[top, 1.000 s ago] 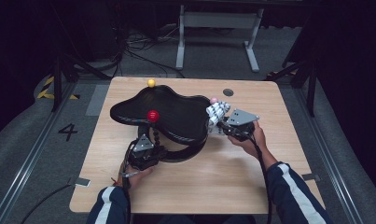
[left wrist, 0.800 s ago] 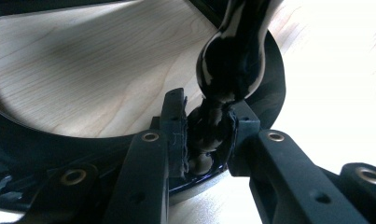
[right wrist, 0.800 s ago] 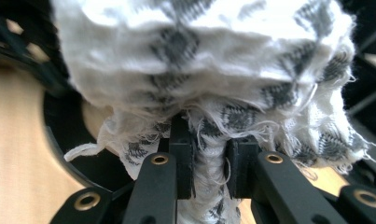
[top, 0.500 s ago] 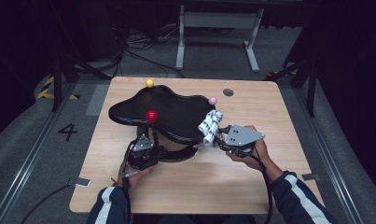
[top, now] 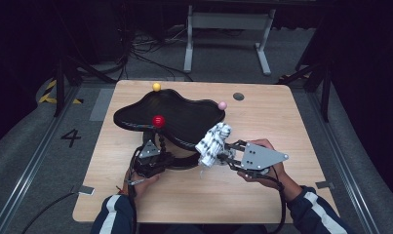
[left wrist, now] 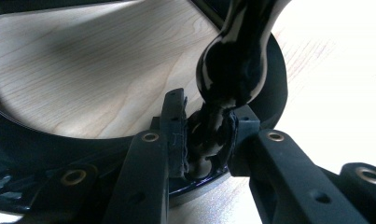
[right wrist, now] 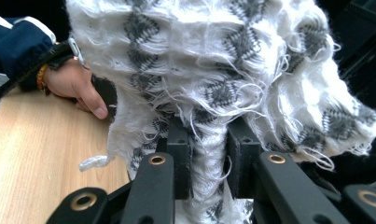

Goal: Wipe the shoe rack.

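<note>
A black stand (top: pixel 169 117) with a wavy top sits on the wooden table (top: pixel 262 195). It has a red ball (top: pixel 158 120), a yellow ball (top: pixel 156 87) and a pink ball (top: pixel 222 105) on it. The yellow ball is at about 12 o'clock from the red one, and the pink ball at about 2 o'clock.

The left gripper (top: pixel 155 155) has its jaws clamped tight on the bumpy black post (left wrist: pixel 209 135) under the top. It holds the stand steady.

The right gripper (right wrist: pixel 205 161) has its jaws squeezed on a fluffy white and grey cloth (top: pixel 212 144). The cloth is at about 4 o'clock from the red ball, right at the edge of the black top.

This looks like the wiping step. Next, the cloth should probably rub across the shiny top while the left gripper keeps holding. It needs a gentle push, so the balls do not get knocked.
</note>
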### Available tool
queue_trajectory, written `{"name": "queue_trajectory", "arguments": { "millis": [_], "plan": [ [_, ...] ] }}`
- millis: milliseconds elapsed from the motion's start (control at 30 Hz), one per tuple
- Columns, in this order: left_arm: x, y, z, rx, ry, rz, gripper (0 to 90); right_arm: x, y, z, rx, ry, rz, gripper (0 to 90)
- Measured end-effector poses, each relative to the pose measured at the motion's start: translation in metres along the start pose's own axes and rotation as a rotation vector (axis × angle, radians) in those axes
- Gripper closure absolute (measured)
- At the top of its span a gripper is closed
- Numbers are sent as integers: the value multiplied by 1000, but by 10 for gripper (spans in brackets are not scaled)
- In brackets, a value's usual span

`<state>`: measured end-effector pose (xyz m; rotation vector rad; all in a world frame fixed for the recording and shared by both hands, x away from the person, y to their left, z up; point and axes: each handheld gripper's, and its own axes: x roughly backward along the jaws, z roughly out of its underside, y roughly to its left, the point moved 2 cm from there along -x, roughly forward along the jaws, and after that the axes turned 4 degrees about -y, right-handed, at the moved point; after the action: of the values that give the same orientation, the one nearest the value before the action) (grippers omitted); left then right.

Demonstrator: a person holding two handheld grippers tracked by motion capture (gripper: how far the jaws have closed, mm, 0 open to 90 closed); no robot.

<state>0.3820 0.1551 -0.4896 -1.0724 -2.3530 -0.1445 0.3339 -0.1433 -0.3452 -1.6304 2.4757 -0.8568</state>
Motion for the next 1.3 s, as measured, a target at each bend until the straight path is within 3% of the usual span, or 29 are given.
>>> {"name": "queue_trajectory", "arguments": {
  "millis": [267, 333, 433, 600, 667, 767, 800, 867, 933, 967, 1067, 1133, 1200, 1233, 1267, 1300],
  "plan": [
    [0, 0, 0, -1, 1, -2, 738, -2, -6, 11, 11, 28, 28, 757],
    [0, 0, 0, -1, 1, -2, 738, -3, -10, 18, -9, 37, 31, 761],
    [0, 0, 0, -2, 1, -2, 738, -12, -21, 38, -38, 93, 79, 767],
    [0, 0, 0, -2, 4, -1, 738, -26, -35, 62, -96, 151, 113, 767],
    [0, 0, 0, -2, 3, -1, 738, -28, -38, 65, -102, 157, 122, 768],
    [0, 0, 0, -2, 3, -1, 738, -41, -51, 84, -106, 227, 168, 766],
    [0, 0, 0, -2, 3, -1, 738, -41, -51, 84, -106, 227, 168, 766],
    [0, 0, 0, -2, 0, -1, 738, -48, -58, 97, -158, 275, 175, 761],
    [0, 0, 0, -2, 0, 0, 738, -53, -62, 107, -160, 308, 194, 762],
    [0, 0, 0, -2, 3, 1, 738, -57, -68, 117, -203, 332, 197, 761],
    [0, 0, 0, -1, 4, 2, 738, -61, -75, 129, -225, 369, 223, 760],
    [0, 0, 0, -1, 0, 0, 738, -67, -83, 145, -290, 404, 234, 759],
    [0, 0, 0, -1, 0, 0, 738, -69, -83, 149, -285, 418, 234, 757],
    [0, 0, 0, -1, 1, 0, 738, -74, -84, 156, -274, 452, 236, 755],
    [0, 0, 0, -1, 2, 1, 738, -78, -85, 164, -306, 473, 221, 754],
    [0, 0, 0, -1, 2, 1, 738, -78, -85, 164, -306, 473, 221, 754]
  ]
}}
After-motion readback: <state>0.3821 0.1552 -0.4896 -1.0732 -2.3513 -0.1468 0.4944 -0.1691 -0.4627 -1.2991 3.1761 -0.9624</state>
